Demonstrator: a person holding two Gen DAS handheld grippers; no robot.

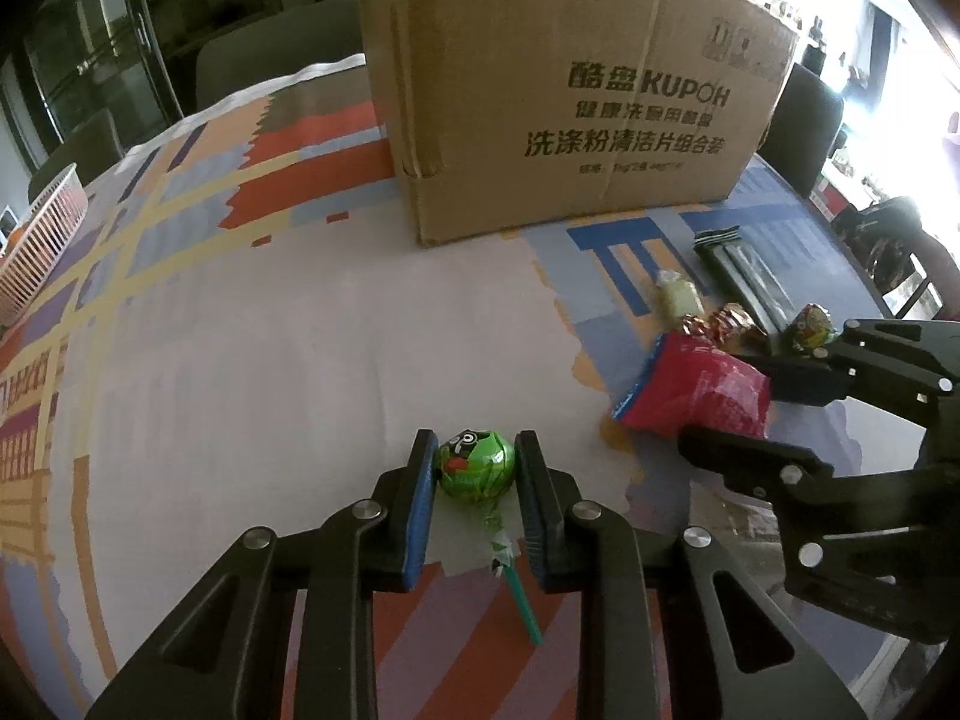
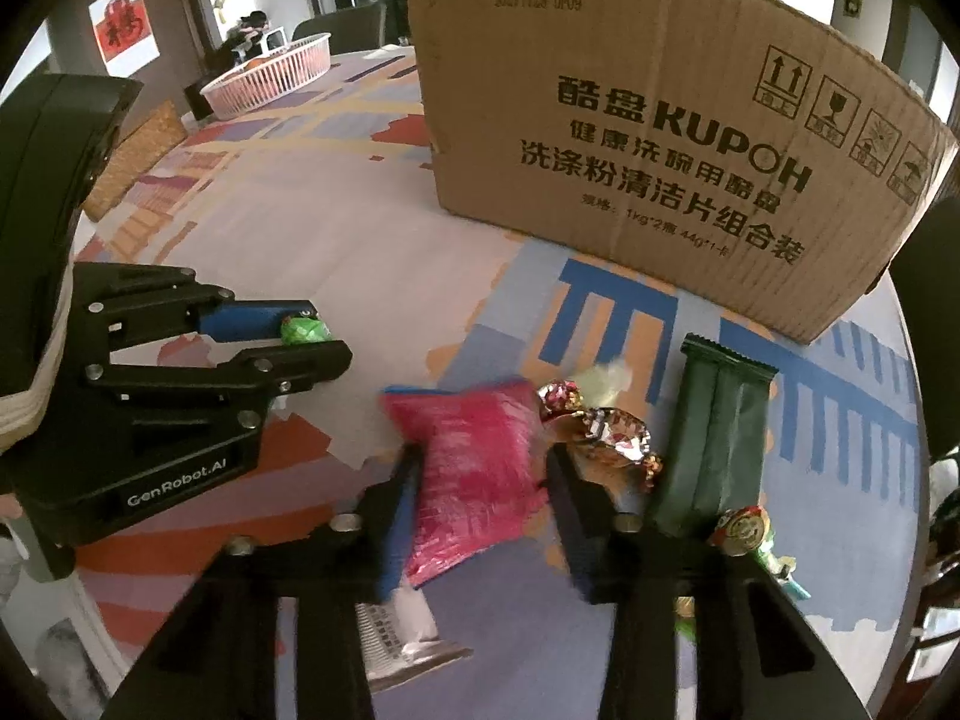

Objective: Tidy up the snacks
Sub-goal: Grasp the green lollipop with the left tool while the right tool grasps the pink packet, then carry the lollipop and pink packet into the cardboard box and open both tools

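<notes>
A green-wrapped lollipop [image 1: 477, 462] lies on the patterned tablecloth [image 1: 270, 330], its teal stick pointing back toward the camera. My left gripper [image 1: 474, 450] is shut on its head, a blue pad touching each side; in the right wrist view this gripper [image 2: 324, 333] sits at the left with the green lollipop [image 2: 306, 329] at its tips. My right gripper [image 2: 483, 459] is shut on a red snack packet [image 2: 474, 468], which is crumpled between the fingers. In the left wrist view the right gripper [image 1: 720, 402] holds the red packet [image 1: 690, 390] at the right.
A large cardboard box [image 2: 660, 150] stands behind the snacks. Beside the red packet lie foil-wrapped candies [image 2: 600, 426], a pale candy [image 2: 606, 375], a dark green packet [image 2: 714, 432] and a second lollipop [image 2: 741, 531]. A white basket [image 2: 270, 75] sits at the table's far left.
</notes>
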